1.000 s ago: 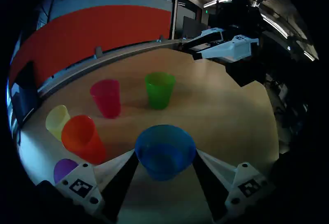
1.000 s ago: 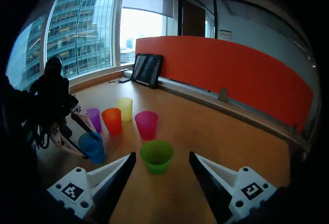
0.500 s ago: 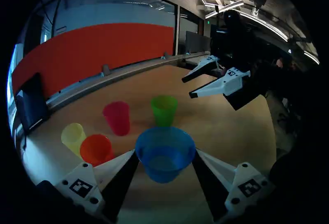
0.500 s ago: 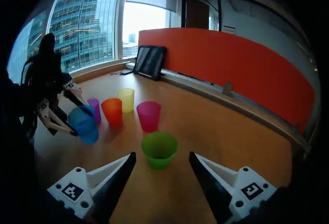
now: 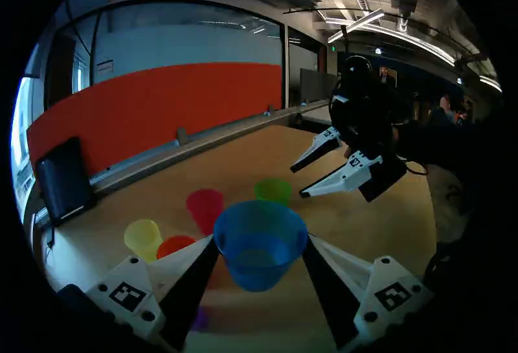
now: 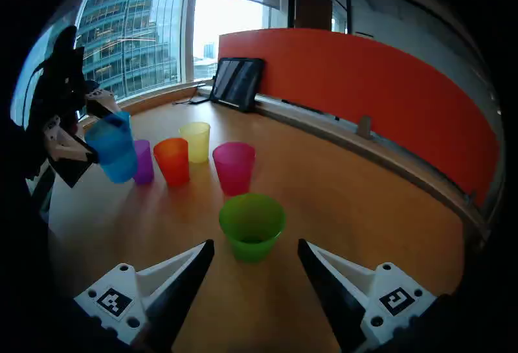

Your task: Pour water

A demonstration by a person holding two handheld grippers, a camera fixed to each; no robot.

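Observation:
My left gripper (image 5: 259,241) is shut on a blue cup (image 5: 259,247) with a little water in it, held up in the air above the table. The right gripper view shows that blue cup (image 6: 112,148) raised at the far left, over a purple cup (image 6: 143,161). A green cup (image 6: 252,223) stands on the wooden table just ahead of my right gripper (image 6: 254,244), which is open with nothing between its fingers. In the left gripper view the green cup (image 5: 273,191) stands beyond the blue one, with the right gripper (image 5: 296,182) close to its right.
Orange (image 6: 172,160), yellow (image 6: 195,140) and magenta (image 6: 233,166) cups stand in a cluster behind the green one. A dark tablet (image 6: 238,83) leans at the table's far edge below an orange wall panel (image 6: 388,94). Bare tabletop (image 6: 362,223) lies to the right.
The left gripper has lifted the blue cup well above the table. The right gripper has come a little closer to the green cup.

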